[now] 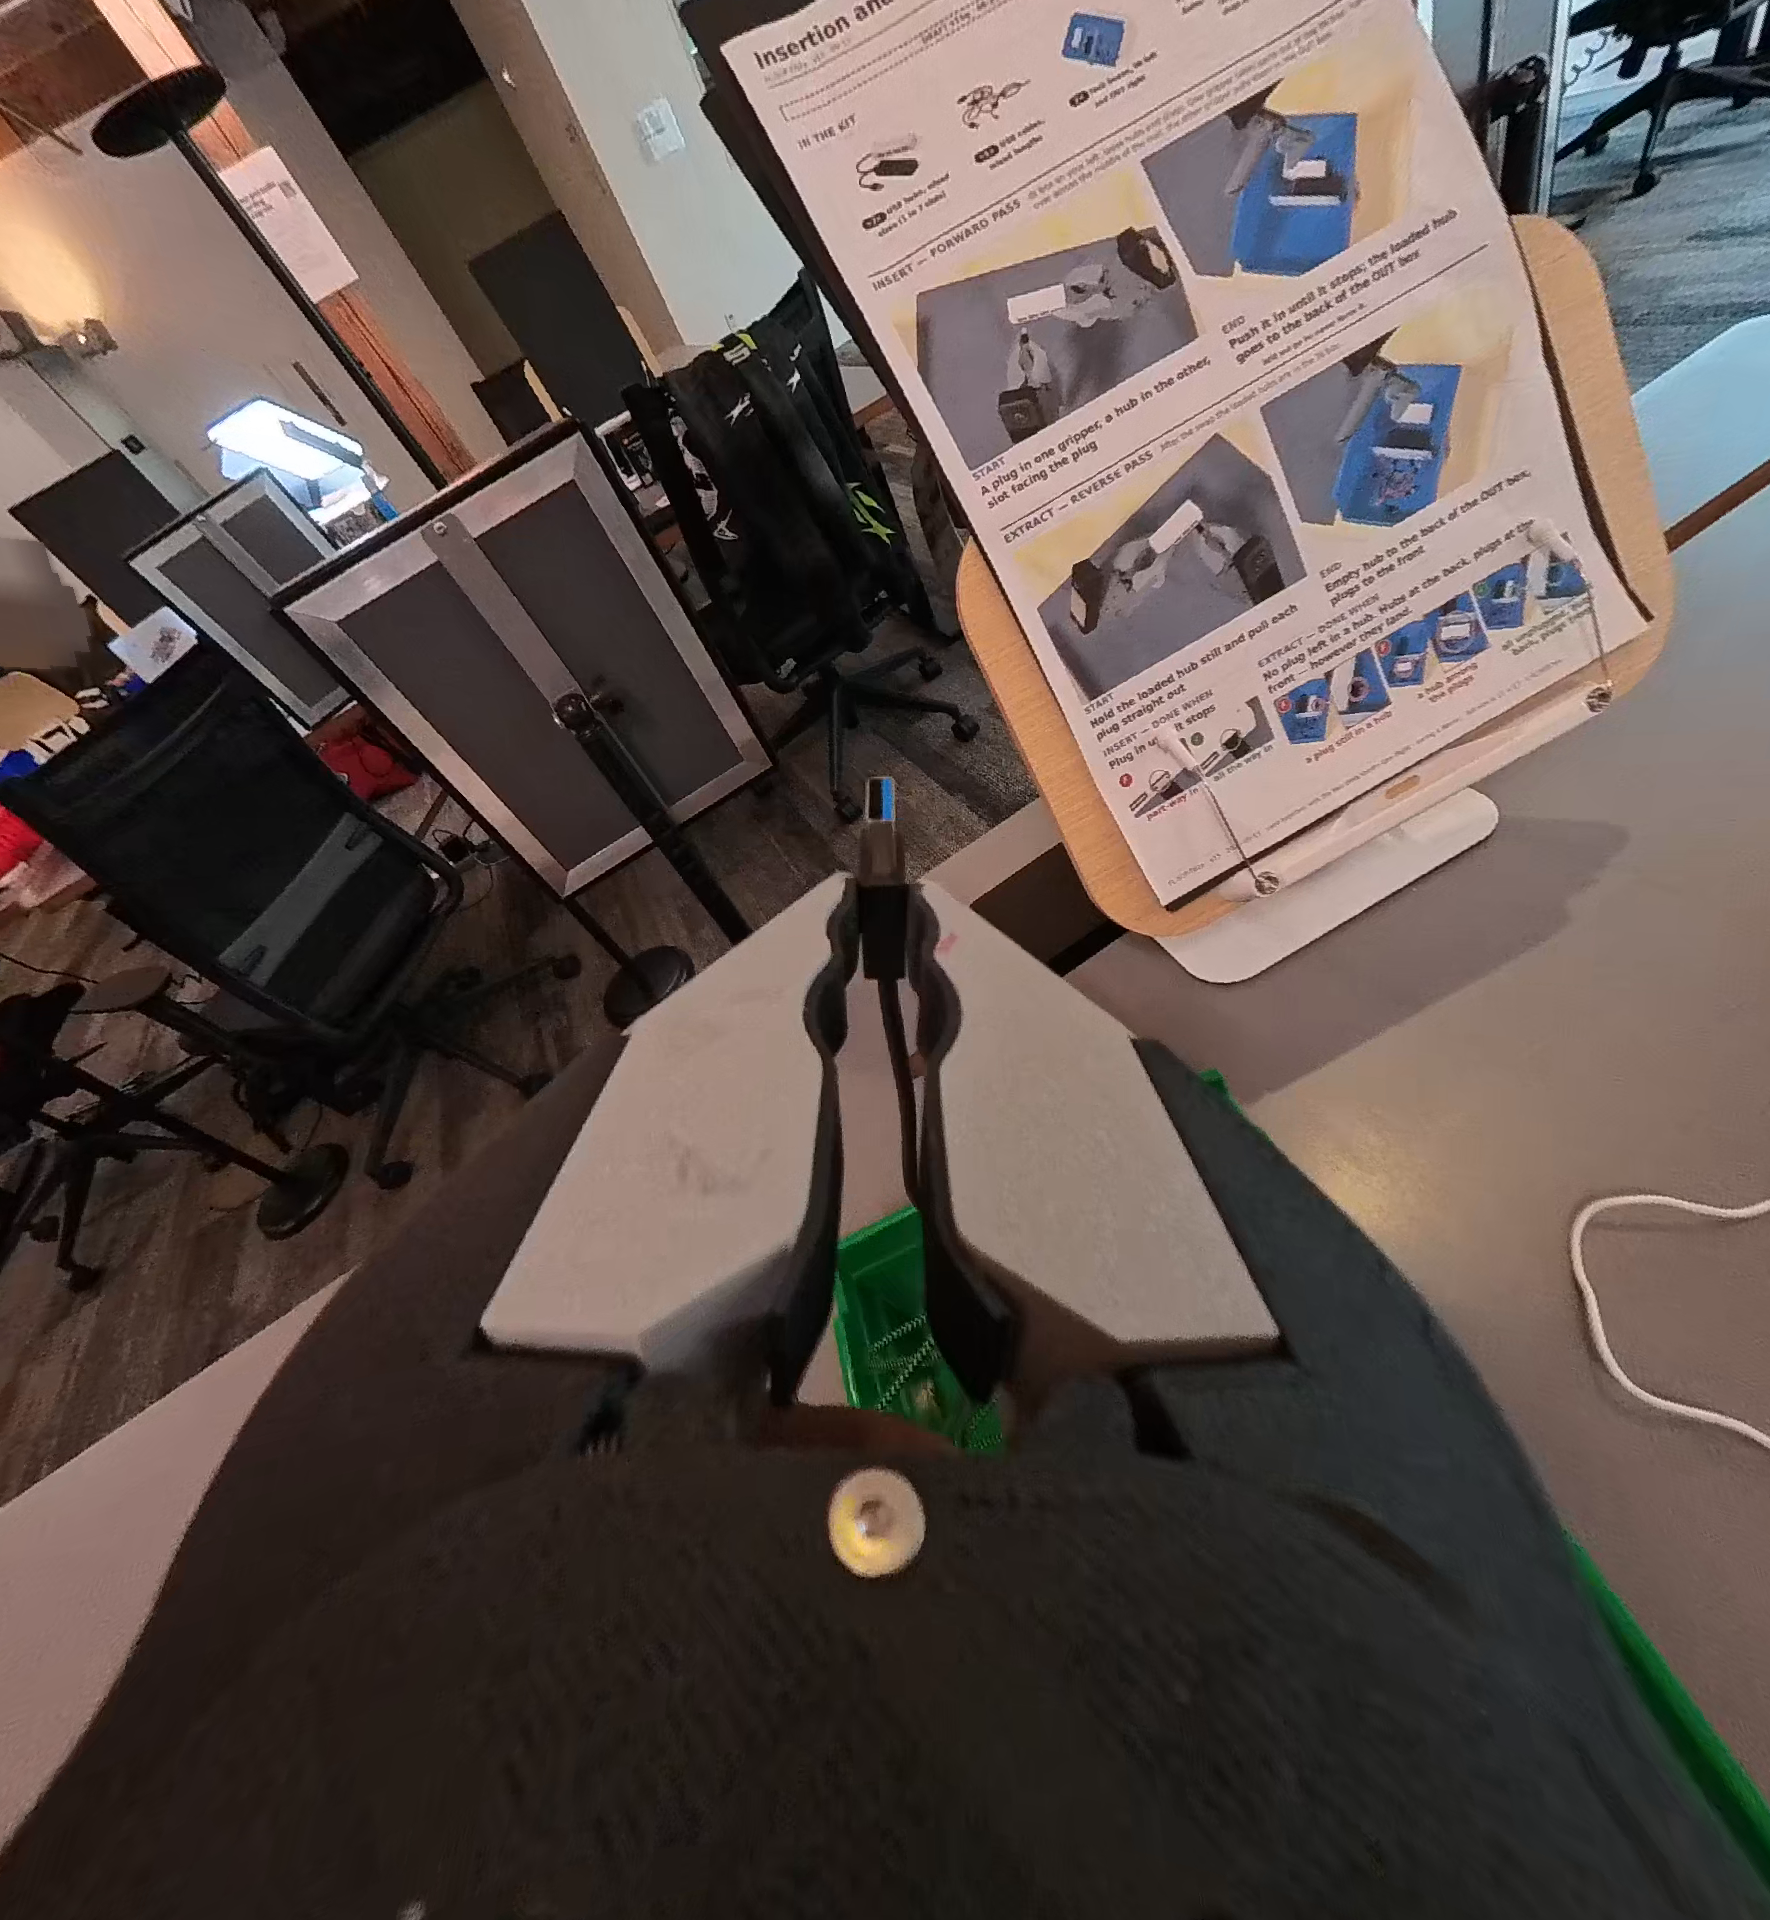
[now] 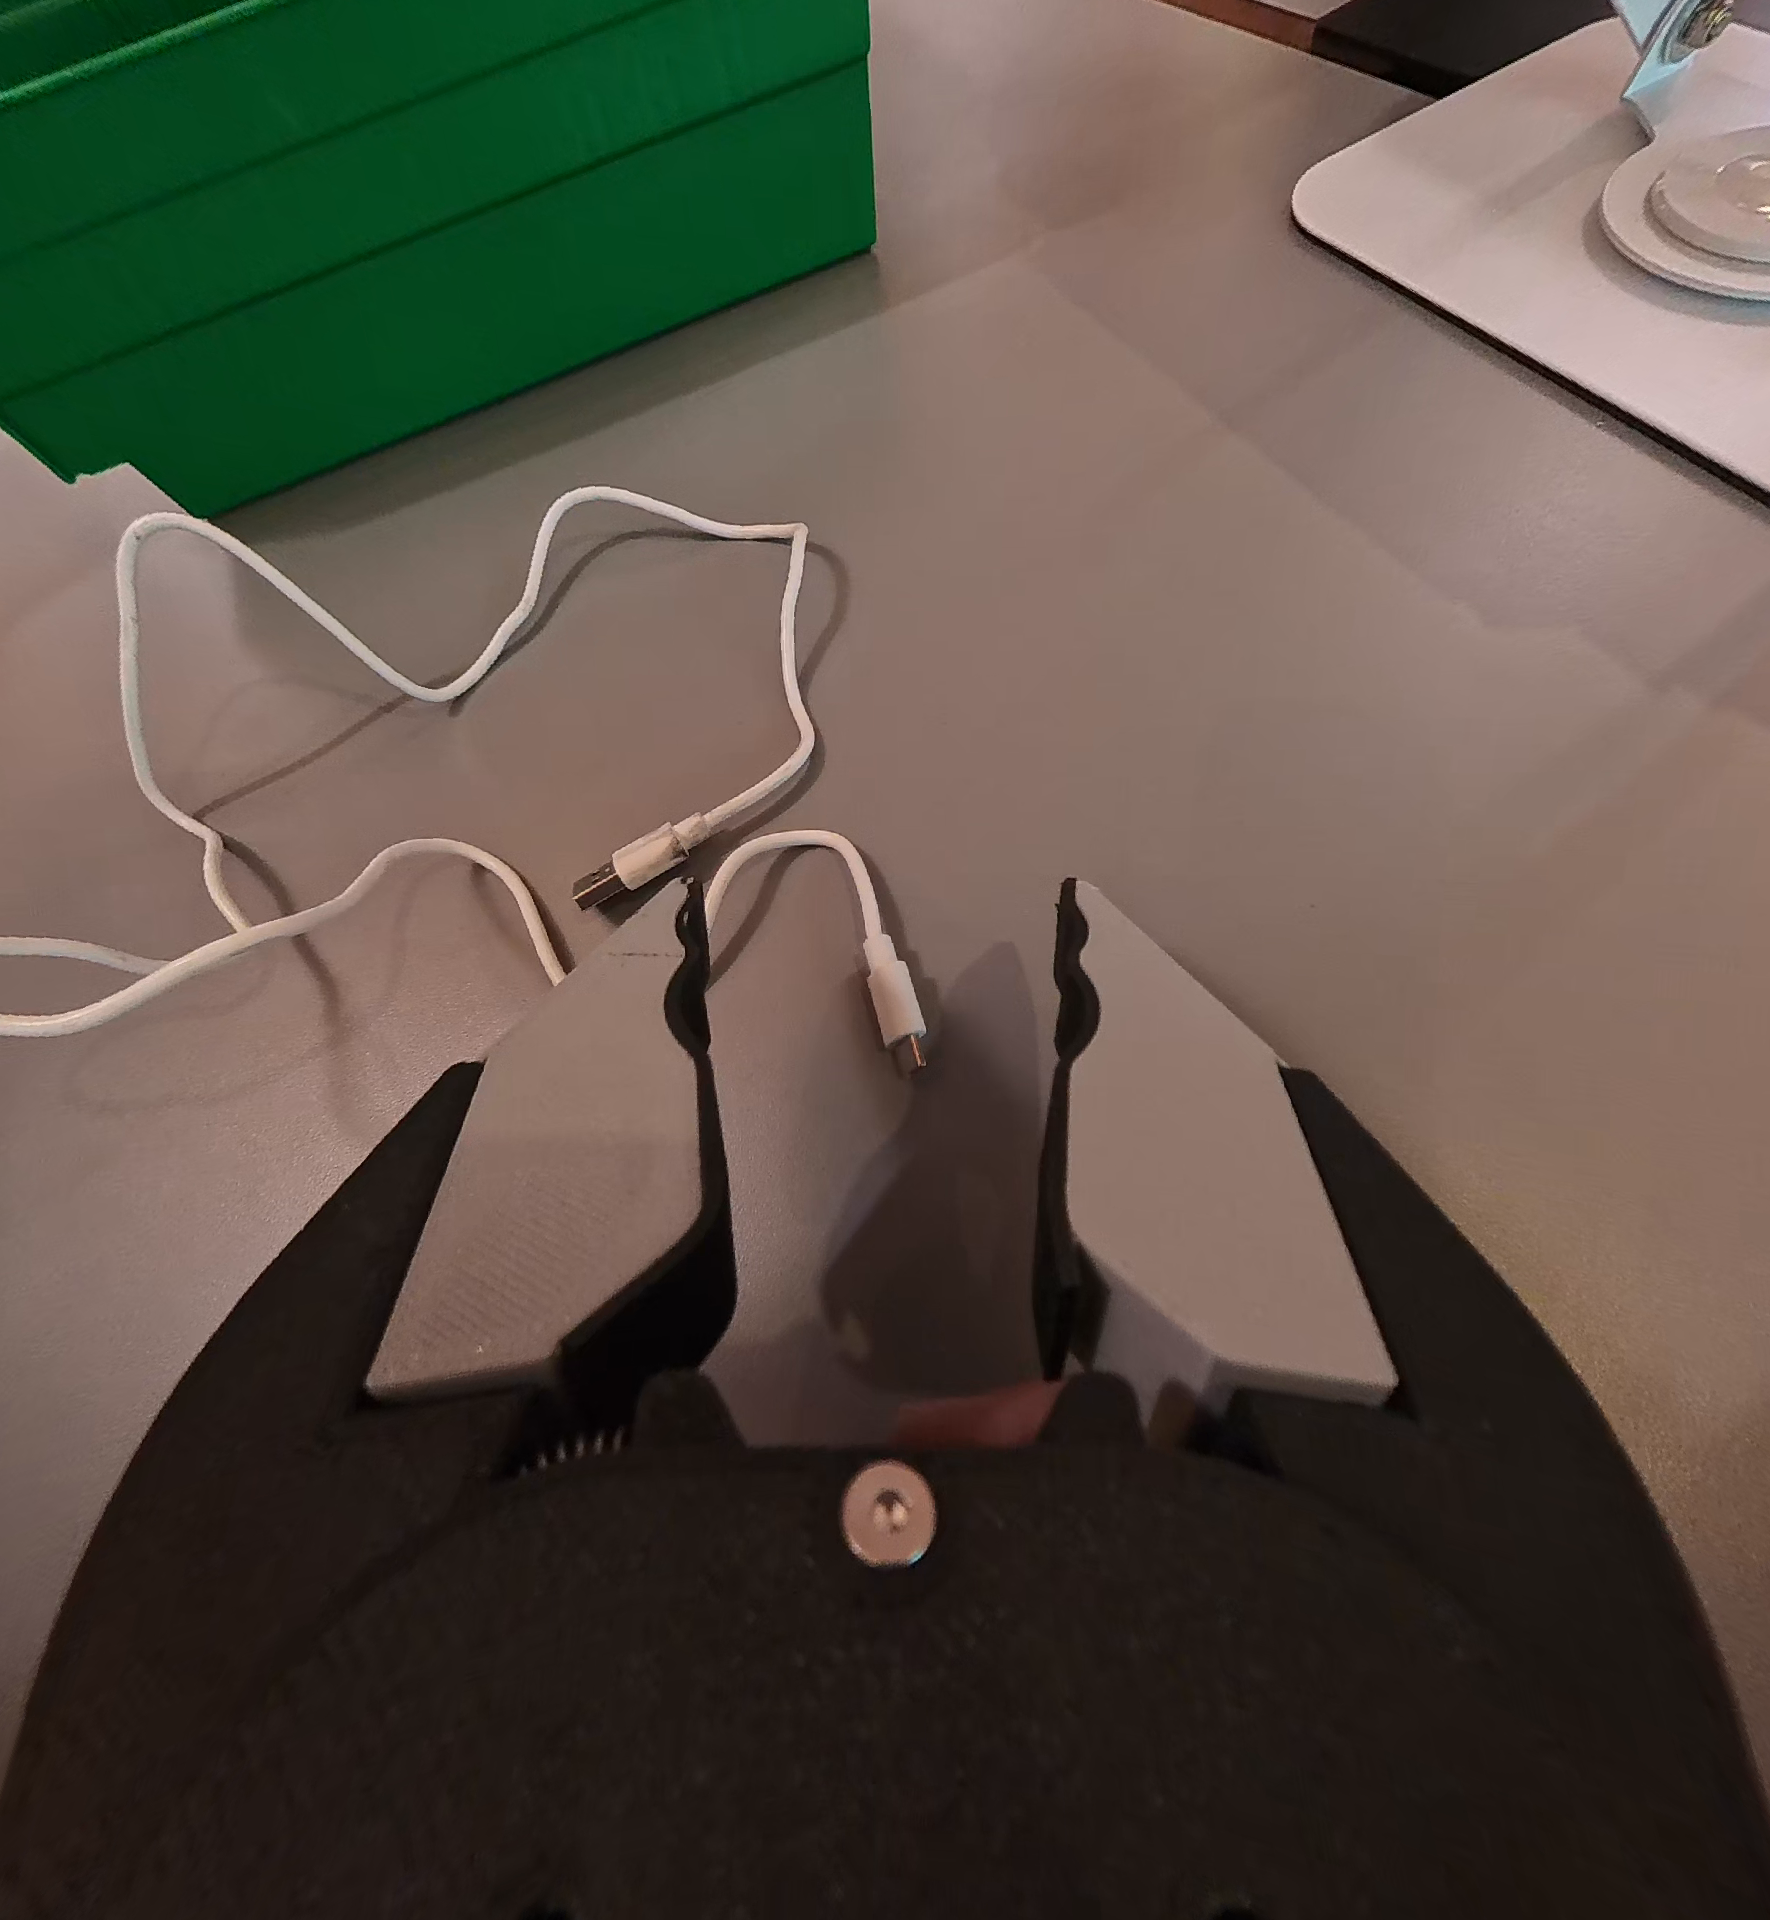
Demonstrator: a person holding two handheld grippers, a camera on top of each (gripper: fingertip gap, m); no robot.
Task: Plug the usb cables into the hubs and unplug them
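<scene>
Left gripper (image 1: 882, 914) pinches one black plug (image 1: 881, 831).

Cable (image 2: 465, 665) on table (image 2: 1276, 727), before bin (image 2: 393, 260).

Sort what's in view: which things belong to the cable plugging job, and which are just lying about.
Job: black USB plug clamped in the left gripper; white cable on the table; open right gripper; green bin.

Lying about: instruction sheet on its stand; office chairs; white stand base.

The tabletop (image 2: 1276, 644) was smooth, semi-matt grey; the bin (image 2: 393, 239) ribbed green plastic; the plug (image 1: 882, 821) had a metal tip.
</scene>
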